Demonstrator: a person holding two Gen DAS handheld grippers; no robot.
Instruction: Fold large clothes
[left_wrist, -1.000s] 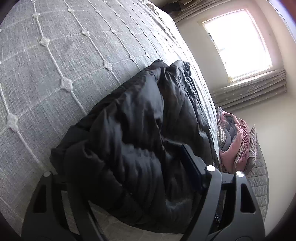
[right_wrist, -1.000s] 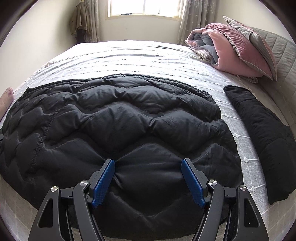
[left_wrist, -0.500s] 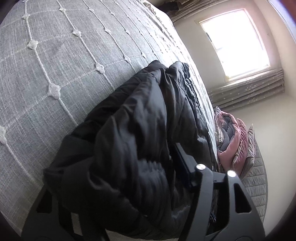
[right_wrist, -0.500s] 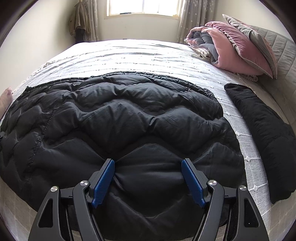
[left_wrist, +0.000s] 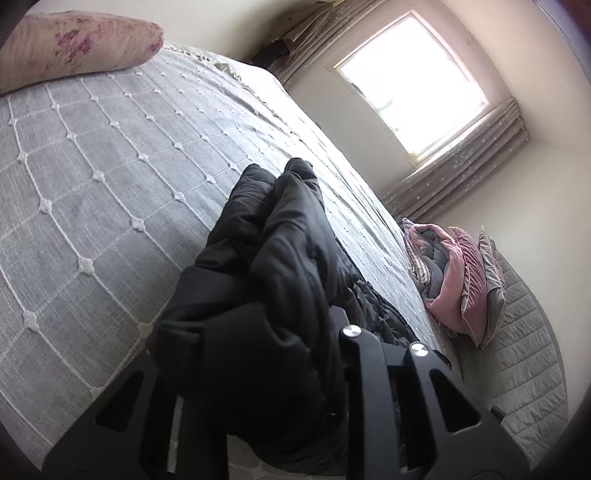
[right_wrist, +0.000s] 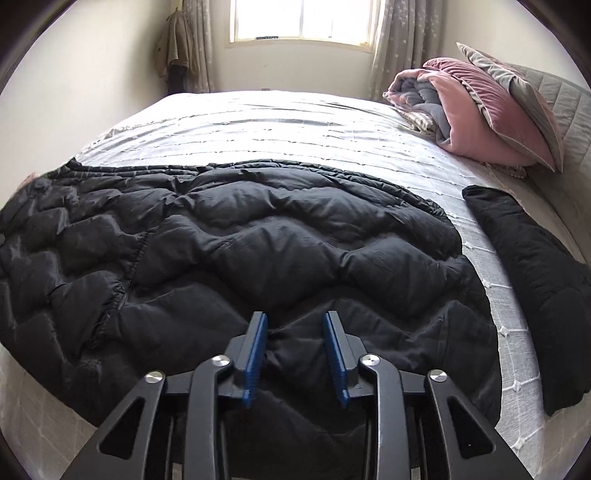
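Note:
A large black quilted puffer coat (right_wrist: 258, 258) lies spread across the near half of the grey bed. My right gripper (right_wrist: 297, 350) sits at the coat's near edge with its blue pads (right_wrist: 256, 347) closed in on a fold of the fabric. In the left wrist view my left gripper (left_wrist: 280, 350) is shut on a bunched end of the coat (left_wrist: 280, 258) and holds it raised off the bedspread; the fabric hides its fingertips.
The grey bedspread (left_wrist: 92, 184) with white stitched diamonds covers the bed. A second black garment (right_wrist: 535, 266) lies at the right. A rolled pink and grey duvet with pillows (right_wrist: 480, 110) sits at the headboard. A floral pillow (left_wrist: 74, 48) lies at the far left.
My left gripper has closed on the coat's end and lifted it, bunching it up. My right gripper's jaws have narrowed from wide open onto a fold of the coat.

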